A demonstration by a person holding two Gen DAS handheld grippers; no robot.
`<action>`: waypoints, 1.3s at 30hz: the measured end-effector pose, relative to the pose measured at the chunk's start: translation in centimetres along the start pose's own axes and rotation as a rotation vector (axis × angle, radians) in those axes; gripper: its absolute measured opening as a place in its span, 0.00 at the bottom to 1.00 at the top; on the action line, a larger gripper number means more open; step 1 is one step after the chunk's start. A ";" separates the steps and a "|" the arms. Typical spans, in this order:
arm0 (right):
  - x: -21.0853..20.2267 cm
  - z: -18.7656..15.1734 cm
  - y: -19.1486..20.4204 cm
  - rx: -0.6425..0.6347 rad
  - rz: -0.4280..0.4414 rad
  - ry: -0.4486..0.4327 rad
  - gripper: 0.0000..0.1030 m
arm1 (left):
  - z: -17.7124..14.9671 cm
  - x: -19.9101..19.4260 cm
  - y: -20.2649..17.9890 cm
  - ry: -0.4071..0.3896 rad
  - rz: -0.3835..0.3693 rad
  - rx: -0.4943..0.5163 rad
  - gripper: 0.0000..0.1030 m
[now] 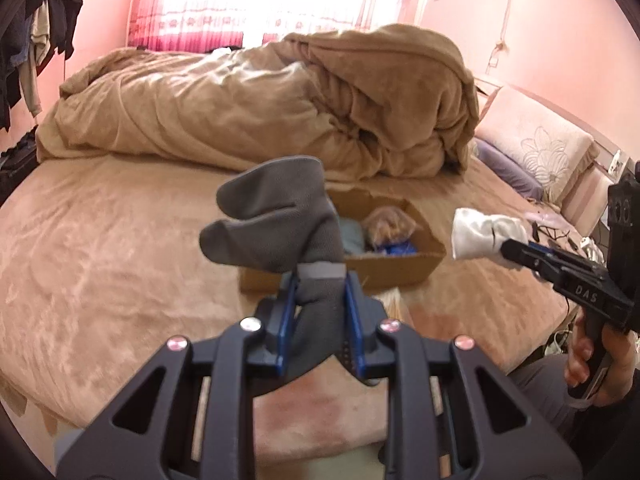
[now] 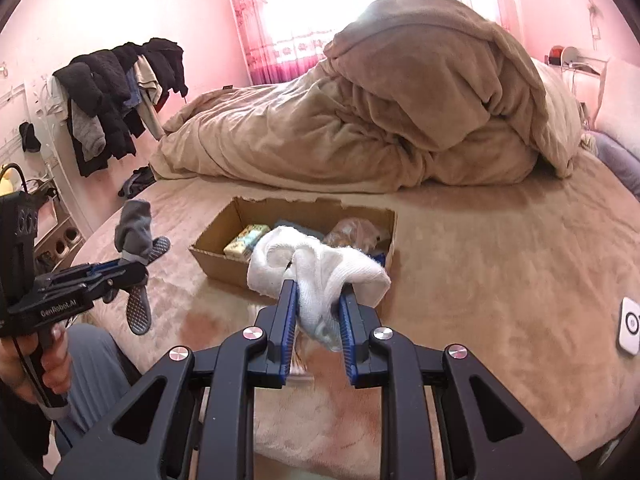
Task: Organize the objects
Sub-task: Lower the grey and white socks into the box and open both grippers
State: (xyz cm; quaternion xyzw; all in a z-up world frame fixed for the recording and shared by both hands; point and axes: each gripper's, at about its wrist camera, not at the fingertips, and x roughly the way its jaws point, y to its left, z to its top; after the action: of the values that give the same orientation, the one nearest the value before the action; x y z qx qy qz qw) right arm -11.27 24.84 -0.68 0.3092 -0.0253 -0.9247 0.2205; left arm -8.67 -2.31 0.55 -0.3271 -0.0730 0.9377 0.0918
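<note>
My left gripper [image 1: 320,280] is shut on a grey sock [image 1: 276,224] and holds it above the bed, in front of an open cardboard box [image 1: 400,270]. My right gripper [image 2: 318,292] is shut on a white sock [image 2: 320,268], held just in front of the same box [image 2: 218,262]. The box holds a yellowish packet [image 2: 245,240], a crumpled clear bag [image 2: 356,232] and something blue. Each gripper shows in the other's view: the right one [image 1: 508,250] with the white sock [image 1: 486,236], the left one [image 2: 136,270] with the grey sock [image 2: 134,230].
The box sits on a tan bedspread [image 2: 500,264]. A heaped brown duvet [image 2: 380,120] lies behind it. Clothes hang on a rack [image 2: 116,92] at the left. Pillows [image 1: 536,148] lie at the right. A white device [image 2: 630,326] lies on the bed's right side.
</note>
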 end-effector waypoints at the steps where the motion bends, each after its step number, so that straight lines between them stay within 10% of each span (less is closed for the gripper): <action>1: -0.1 0.3 0.0 -0.001 -0.001 -0.006 0.20 | 0.5 -0.1 0.0 -0.008 -0.001 0.010 0.23; 19: 3.6 4.3 -0.4 -0.016 0.031 -0.004 0.21 | 6.4 5.8 1.2 -0.069 -0.031 0.056 0.24; 39: 12.4 1.8 -1.6 -0.074 0.021 0.220 0.22 | 5.0 17.8 4.3 0.230 -0.070 0.056 0.29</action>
State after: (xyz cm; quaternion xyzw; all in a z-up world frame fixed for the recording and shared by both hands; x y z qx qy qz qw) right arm -21.79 20.88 -6.45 0.4002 0.0302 -0.8832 0.2427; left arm -26.02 -2.96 -7.04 -0.4269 -0.0470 0.8919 0.1413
